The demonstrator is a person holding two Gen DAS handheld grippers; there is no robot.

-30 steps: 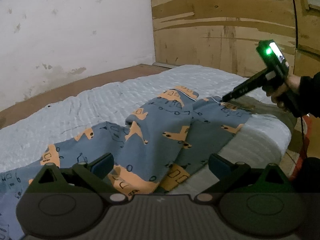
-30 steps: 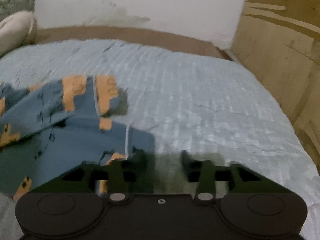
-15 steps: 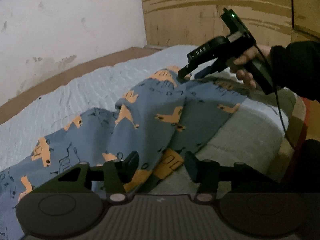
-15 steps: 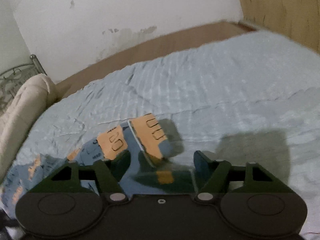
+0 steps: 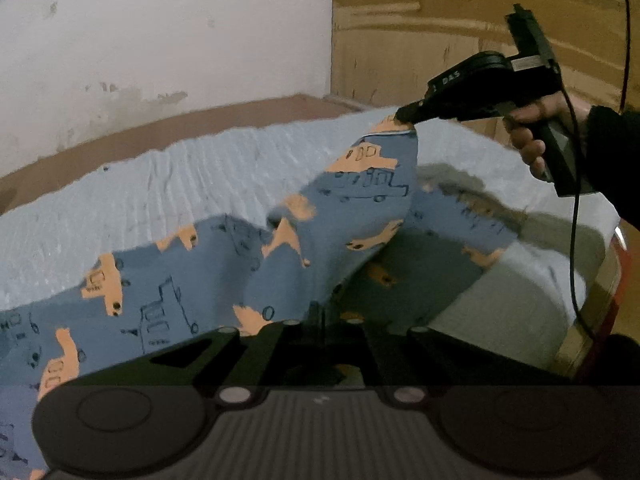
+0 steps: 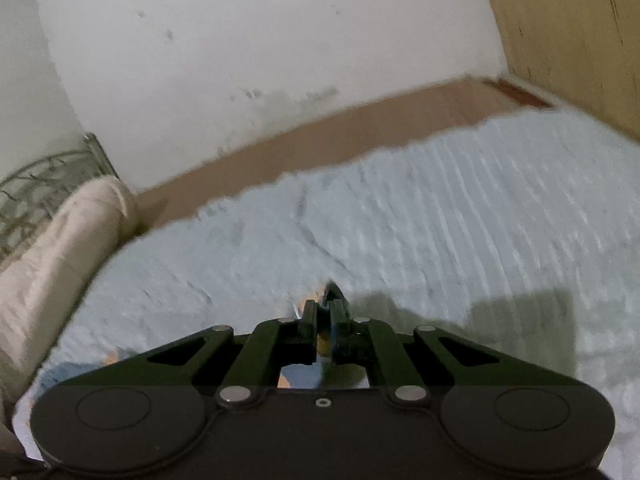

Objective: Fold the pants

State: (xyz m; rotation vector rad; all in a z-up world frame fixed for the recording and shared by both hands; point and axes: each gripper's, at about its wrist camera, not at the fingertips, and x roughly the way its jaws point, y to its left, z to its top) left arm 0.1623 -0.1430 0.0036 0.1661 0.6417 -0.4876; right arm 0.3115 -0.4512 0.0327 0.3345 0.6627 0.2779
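on bed (image 5: pixel 168 184), both claws pinch pants (image 5: pixel 168 280): left claw (image 5: pixel 316 316), right claw (image 5: pixel 404 114).

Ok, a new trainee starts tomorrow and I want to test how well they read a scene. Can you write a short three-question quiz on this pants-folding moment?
1. True or false: the right claw is shut on the blue cotton pants with orange vehicle prints.
2. Which surface lies under the pants: A) a wooden table, B) a pale blue quilted bedspread, C) a tiled floor?
3. Fill in: the left claw is shut on the pants' ____ edge, as the left wrist view shows it.

Key: 1 true; 2 B; 3 near.
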